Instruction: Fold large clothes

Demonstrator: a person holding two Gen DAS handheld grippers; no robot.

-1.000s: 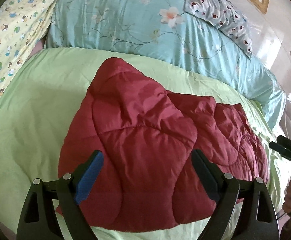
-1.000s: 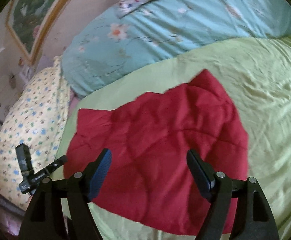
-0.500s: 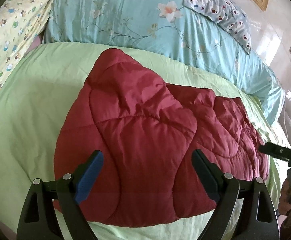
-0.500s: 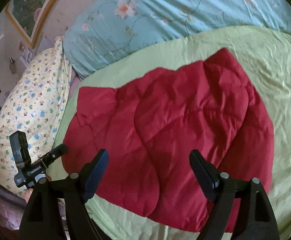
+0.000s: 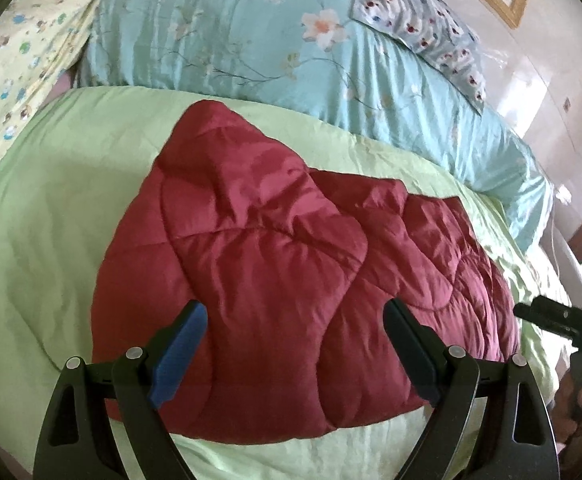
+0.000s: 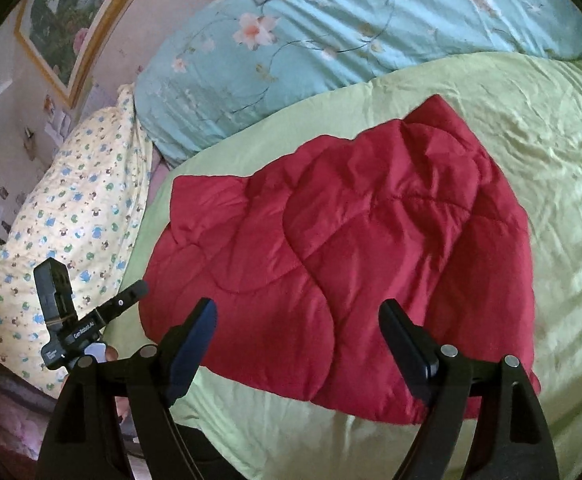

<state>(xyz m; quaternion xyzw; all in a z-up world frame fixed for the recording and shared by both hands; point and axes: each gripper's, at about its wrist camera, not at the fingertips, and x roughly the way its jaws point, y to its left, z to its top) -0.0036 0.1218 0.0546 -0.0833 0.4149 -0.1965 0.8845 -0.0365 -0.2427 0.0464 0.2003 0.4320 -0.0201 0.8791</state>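
2 claws, left claw (image 5: 295, 320) and right claw (image 6: 297, 318), gape empty above folded red jacket (image 5: 291, 280), sleeves hidden.

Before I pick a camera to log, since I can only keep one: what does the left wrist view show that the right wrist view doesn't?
Only the left wrist view: the left gripper with open jaws, and bare wall tiles at right.

Only the right wrist view: the right gripper with open jaws, and small stickers on the wall.

Both: the red quilted garment on the green sheet, blue floral duvet, yellow patterned bedding, framed picture.
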